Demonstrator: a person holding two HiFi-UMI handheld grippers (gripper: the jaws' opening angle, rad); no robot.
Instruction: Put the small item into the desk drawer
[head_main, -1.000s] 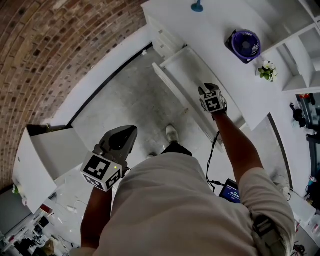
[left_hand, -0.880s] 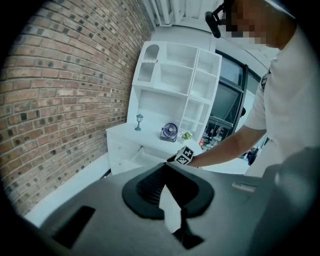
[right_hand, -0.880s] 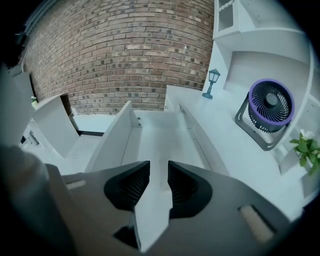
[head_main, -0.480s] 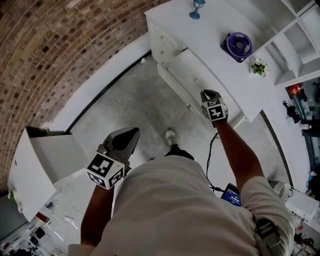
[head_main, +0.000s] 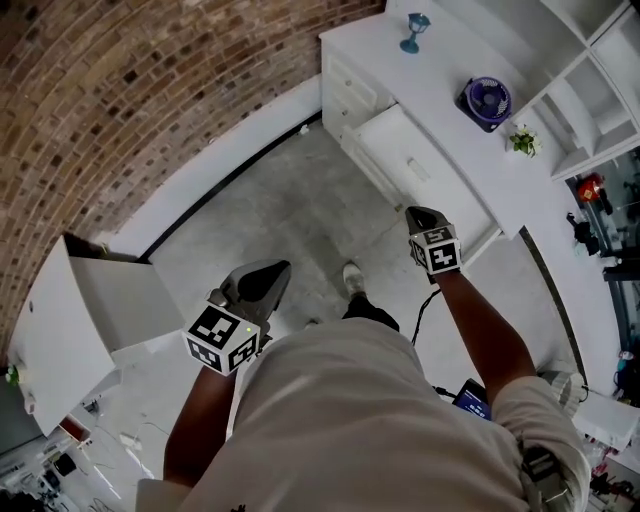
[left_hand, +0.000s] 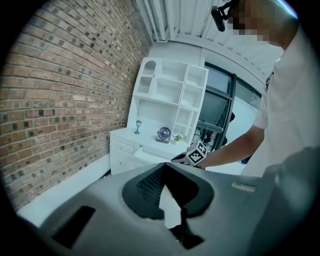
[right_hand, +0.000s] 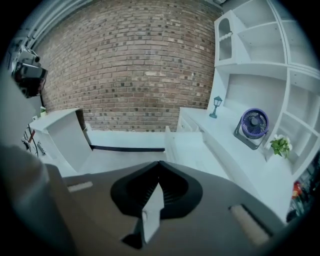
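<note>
The white desk (head_main: 440, 75) stands at the upper right, and its drawer (head_main: 395, 140) is pulled out; the drawer (right_hand: 187, 150) also lies ahead in the right gripper view. A small pale shape (head_main: 416, 172) lies on the drawer floor, too small to identify. My right gripper (head_main: 418, 213) hangs just in front of the drawer's front edge, shut with nothing between its jaws. My left gripper (head_main: 272, 272) is held over the grey floor, well left of the desk. It is shut and empty too, with its tips (left_hand: 164, 164) meeting.
On the desk stand a purple fan (head_main: 487, 100), a blue lamp (head_main: 413, 30) and a small plant (head_main: 522, 142), with white shelves (right_hand: 260, 55) above. A white cabinet (head_main: 80, 310) stands at the left by the brick wall (head_main: 130, 90). The person's shoe (head_main: 350, 275) is on the floor.
My right gripper has drawn back from above the drawer to in front of its edge. The head view has shifted, so the desk sits further right. The left gripper has barely moved.
</note>
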